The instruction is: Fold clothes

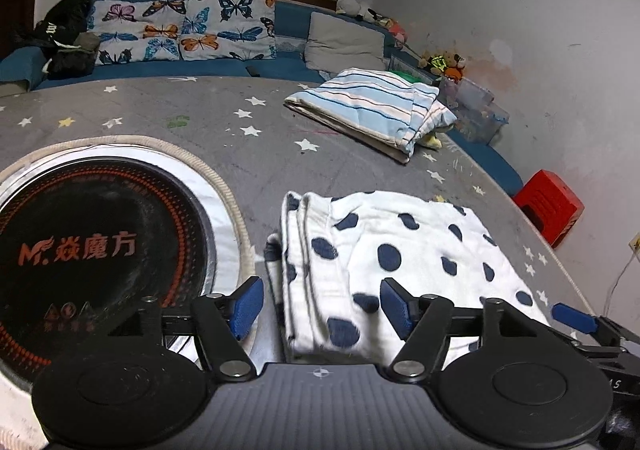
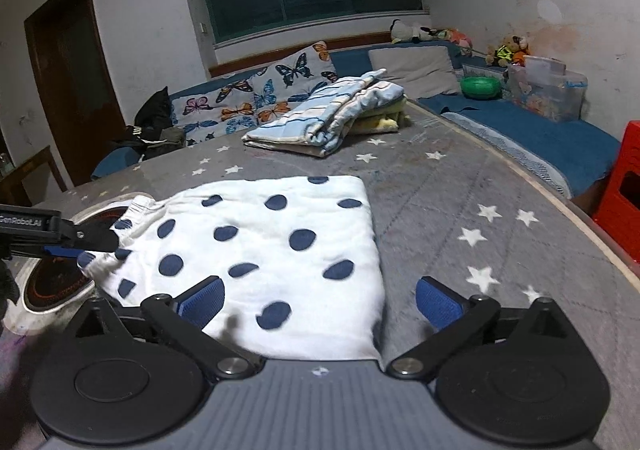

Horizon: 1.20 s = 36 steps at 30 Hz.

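A folded white garment with navy dots [image 1: 400, 250] [image 2: 272, 242] lies flat on the grey star-patterned table cover [image 1: 200, 117] [image 2: 460, 189]. My left gripper [image 1: 322, 306] is open, its blue pads standing on either side of the garment's left folded edge without pressing it. My right gripper [image 2: 320, 302] is wide open, with the garment's near right corner between its fingers, untouched. Each gripper also shows at the edge of the other's view: the right gripper [image 1: 576, 318] and the left gripper [image 2: 80, 246].
A folded striped blue pile [image 1: 368, 105] [image 2: 320, 117] lies farther back on the table. A round black cooktop [image 1: 92, 250] [image 2: 56, 282] is set into the table at left. A red stool [image 1: 548, 205] [image 2: 624, 189] stands beyond the right edge. A blue sofa with a butterfly pillow [image 1: 188, 25] runs behind.
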Each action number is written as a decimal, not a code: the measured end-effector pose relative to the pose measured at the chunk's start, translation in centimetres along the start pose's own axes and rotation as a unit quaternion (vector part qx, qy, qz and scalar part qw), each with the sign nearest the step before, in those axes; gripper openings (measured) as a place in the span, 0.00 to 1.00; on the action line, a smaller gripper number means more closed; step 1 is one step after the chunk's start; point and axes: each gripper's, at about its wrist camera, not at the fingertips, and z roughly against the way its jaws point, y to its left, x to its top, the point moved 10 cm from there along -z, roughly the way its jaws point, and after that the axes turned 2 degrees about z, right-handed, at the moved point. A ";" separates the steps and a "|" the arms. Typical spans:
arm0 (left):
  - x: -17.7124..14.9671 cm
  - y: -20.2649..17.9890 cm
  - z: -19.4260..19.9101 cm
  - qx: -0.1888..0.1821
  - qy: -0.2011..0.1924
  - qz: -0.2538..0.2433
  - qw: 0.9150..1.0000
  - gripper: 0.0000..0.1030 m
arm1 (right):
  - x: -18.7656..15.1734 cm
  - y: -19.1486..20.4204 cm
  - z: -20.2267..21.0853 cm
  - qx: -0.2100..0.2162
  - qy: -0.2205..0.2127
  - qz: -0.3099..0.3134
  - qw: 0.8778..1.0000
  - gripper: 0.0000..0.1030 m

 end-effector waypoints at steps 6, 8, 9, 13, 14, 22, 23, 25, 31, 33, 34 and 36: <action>-1.1 0.2 -0.3 0.013 0.013 -0.002 1.000 0.68 | -1.0 -0.5 0.1 -0.007 0.009 -0.007 1.000 1.00; -1.2 0.2 -0.3 0.016 0.012 -0.005 1.000 0.69 | -1.1 -0.5 0.2 -0.007 0.009 -0.009 1.000 1.00; -1.2 0.1 -0.2 0.017 0.012 -0.006 1.000 0.71 | -1.1 -0.5 0.3 -0.007 0.009 -0.010 1.000 1.00; -1.3 -0.1 0.1 0.020 0.007 -0.014 1.000 0.76 | -1.0 -0.3 0.4 -0.005 0.006 -0.008 1.000 1.00; -1.3 -0.1 0.2 0.021 0.006 -0.015 1.000 0.76 | -1.0 -0.2 0.4 -0.005 0.006 -0.007 1.000 1.00; -1.4 -0.2 0.8 0.022 -0.003 -0.023 0.999 0.90 | -0.8 0.2 0.5 -0.008 0.004 -0.008 1.000 1.00; -1.5 -0.2 0.8 0.022 -0.004 -0.024 0.999 0.90 | -0.8 0.2 0.5 -0.009 0.005 -0.009 1.000 1.00; -1.5 -0.2 1.0 0.020 -0.005 -0.026 0.999 0.95 | -0.8 0.3 0.5 -0.010 0.006 -0.010 1.000 1.00; -1.8 -0.3 1.4 0.018 -0.009 -0.030 0.999 1.00 | -0.8 0.6 0.7 -0.011 0.005 -0.006 1.000 1.00; -1.9 -0.4 1.5 0.016 -0.010 -0.031 0.999 1.00 | -0.7 0.8 0.8 -0.008 0.002 -0.009 1.000 1.00; -2.0 -0.4 1.6 0.015 -0.011 -0.031 0.999 1.00 | -0.7 0.8 0.9 -0.007 0.001 -0.011 1.000 1.00; -2.0 -0.4 1.7 0.014 -0.013 -0.031 0.999 1.00 | -0.6 1.0 1.0 -0.005 0.000 -0.014 1.000 1.00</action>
